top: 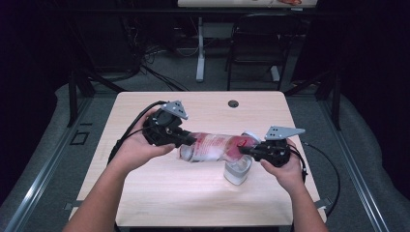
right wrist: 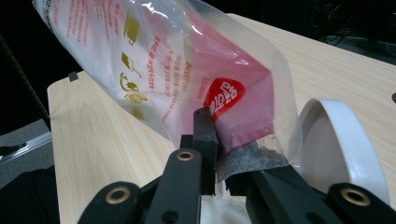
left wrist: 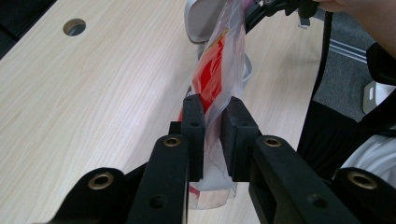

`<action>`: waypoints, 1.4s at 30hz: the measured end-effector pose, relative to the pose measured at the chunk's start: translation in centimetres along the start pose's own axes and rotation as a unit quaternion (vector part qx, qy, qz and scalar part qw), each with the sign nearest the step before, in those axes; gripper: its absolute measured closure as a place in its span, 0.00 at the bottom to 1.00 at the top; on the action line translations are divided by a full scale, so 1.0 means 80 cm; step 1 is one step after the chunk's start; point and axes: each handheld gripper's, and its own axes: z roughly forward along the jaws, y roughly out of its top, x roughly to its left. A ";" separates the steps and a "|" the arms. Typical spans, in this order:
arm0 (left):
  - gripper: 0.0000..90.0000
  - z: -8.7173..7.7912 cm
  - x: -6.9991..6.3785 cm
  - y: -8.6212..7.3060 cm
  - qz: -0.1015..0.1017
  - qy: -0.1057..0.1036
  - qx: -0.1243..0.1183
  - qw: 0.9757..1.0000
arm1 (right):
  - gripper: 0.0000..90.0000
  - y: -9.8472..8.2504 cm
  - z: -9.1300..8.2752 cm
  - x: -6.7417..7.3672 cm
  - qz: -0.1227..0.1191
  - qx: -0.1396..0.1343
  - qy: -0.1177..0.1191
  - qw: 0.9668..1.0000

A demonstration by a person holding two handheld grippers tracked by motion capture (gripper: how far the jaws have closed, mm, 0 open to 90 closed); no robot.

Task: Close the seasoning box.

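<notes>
Currently, item 1: plastic bag point(top: 212, 146), clear w/ red print, is held stretched above the table point(top: 145, 193) btwn both grippers, over a white container point(top: 238, 170). Left gripper point(top: 189, 140): jaws are pressed together on one end of the bag, film pinched btwn pads point(left wrist: 194, 122). Right gripper point(top: 244, 150): jaws are clamped on the opposite, red-printed end, seen pinched in right gripper view. Container's white rim point(right wrist: 348, 135) is seen just beside the right jaws. Table is light wood, w/ a cable hole point(top: 233, 103) near the far edge.
</notes>
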 end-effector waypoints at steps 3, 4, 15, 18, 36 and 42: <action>0.89 0.000 0.000 0.000 0.000 -0.001 0.000 1.000 | 0.95 0.000 0.000 0.000 0.000 0.000 0.000 1.000; 0.89 0.000 0.000 0.000 0.001 -0.001 0.000 1.000 | 0.95 0.000 0.000 0.000 0.000 0.000 0.000 1.000; 0.89 0.000 0.001 0.001 0.001 0.000 0.000 1.000 | 0.95 0.000 0.000 0.000 0.000 0.000 0.000 1.000; 0.89 0.000 0.001 0.001 0.000 0.000 0.000 1.000 | 0.95 0.000 0.000 0.000 0.000 0.000 0.000 1.000; 0.89 0.000 -0.001 0.005 0.002 0.001 0.001 1.000 | 0.95 0.000 0.000 0.000 -0.001 0.003 -0.004 1.000; 0.89 0.000 -0.001 0.006 0.004 0.000 0.003 1.000 | 0.95 0.000 0.001 0.000 -0.001 0.004 -0.004 1.000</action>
